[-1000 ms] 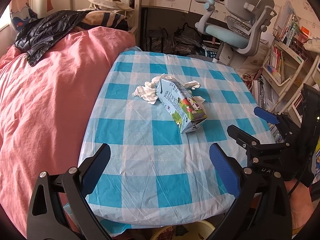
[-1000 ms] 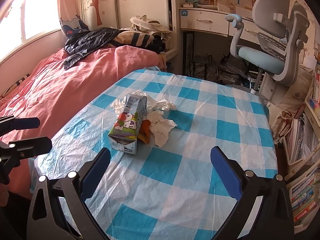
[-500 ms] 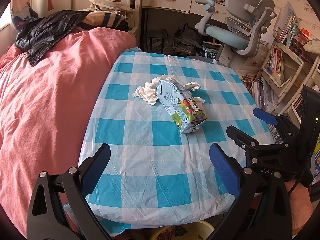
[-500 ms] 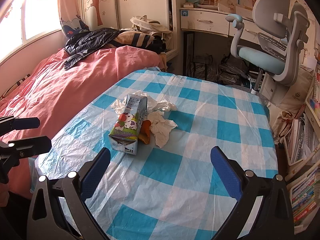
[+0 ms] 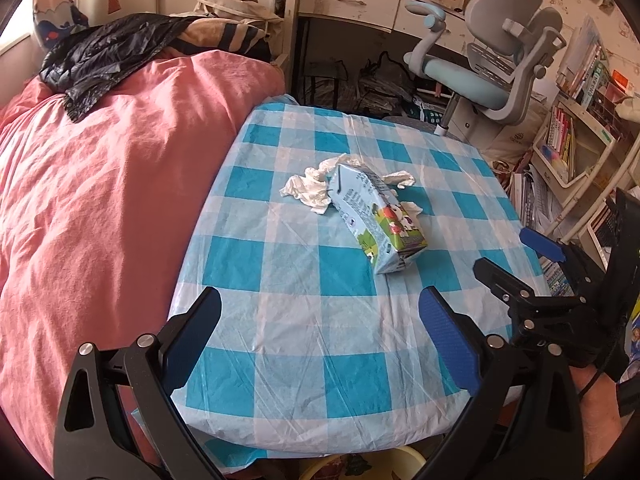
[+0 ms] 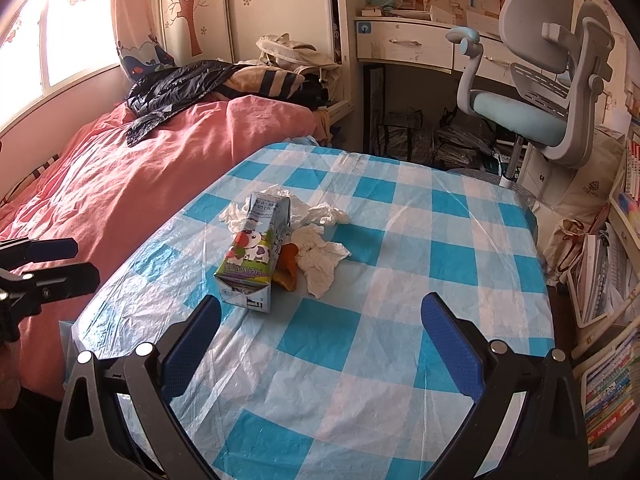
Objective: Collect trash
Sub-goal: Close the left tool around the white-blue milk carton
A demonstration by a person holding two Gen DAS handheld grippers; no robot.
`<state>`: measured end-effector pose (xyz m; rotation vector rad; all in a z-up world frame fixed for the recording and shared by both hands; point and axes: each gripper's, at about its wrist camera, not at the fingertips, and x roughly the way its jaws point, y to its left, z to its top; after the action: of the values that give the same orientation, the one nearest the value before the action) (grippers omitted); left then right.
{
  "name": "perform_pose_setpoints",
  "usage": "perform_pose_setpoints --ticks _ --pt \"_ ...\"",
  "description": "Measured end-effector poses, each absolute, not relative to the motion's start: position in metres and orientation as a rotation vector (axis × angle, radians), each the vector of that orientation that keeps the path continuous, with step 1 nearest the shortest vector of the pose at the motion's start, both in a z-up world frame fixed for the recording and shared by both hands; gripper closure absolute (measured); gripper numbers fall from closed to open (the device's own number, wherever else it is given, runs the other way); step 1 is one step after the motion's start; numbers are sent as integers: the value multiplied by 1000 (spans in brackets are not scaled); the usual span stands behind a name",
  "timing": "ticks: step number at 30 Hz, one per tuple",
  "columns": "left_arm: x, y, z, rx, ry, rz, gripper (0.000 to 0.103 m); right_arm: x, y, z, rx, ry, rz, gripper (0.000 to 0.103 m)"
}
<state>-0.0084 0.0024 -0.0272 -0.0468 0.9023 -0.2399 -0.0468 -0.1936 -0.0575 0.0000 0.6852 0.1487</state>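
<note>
A blue and green milk carton (image 5: 374,220) lies on its side on the blue checked table (image 5: 304,320), with crumpled white tissues (image 5: 310,188) around it. In the right wrist view the carton (image 6: 256,252) lies beside the tissues (image 6: 320,258) and an orange scrap (image 6: 288,268). My left gripper (image 5: 320,316) is open and empty over the near table edge. My right gripper (image 6: 320,324) is open and empty, short of the carton. The right gripper shows at the right in the left wrist view (image 5: 516,260).
A bed with a pink cover (image 5: 100,200) runs along the table's left side, a black jacket (image 5: 104,52) on it. A grey office chair (image 5: 492,68) and a desk stand beyond the table. Bookshelves (image 6: 612,280) are at the right. A yellowish bin rim (image 5: 384,464) shows under the near edge.
Both grippers stay open; the views shift only slightly. The carton and tissues have not moved.
</note>
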Motion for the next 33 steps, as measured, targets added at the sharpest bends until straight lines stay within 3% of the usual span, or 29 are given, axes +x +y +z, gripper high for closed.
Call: perform_pose_setpoints --ticks 8,12,19,26,31,33 --pt "20 51 -43 -242 969 -201 10 -49 -208 -53 26 696 159 7" --pt "28 41 -53 -216 984 -204 15 -49 -208 -60 -1 736 178 7" --pt "51 11 -49 -286 973 -283 16 -43 -202 -67 -70 802 160 7" --pt "89 -70 -45 -101 977 -238 13 -38 -214 -79 -104 858 130 7" --pt "114 -105 -71 88 1033 -162 13 -35 -222 -81 -86 865 145 7" --pt "118 -99 -81 69 1064 -182 28 -32 -221 -83 -92 869 155 7"
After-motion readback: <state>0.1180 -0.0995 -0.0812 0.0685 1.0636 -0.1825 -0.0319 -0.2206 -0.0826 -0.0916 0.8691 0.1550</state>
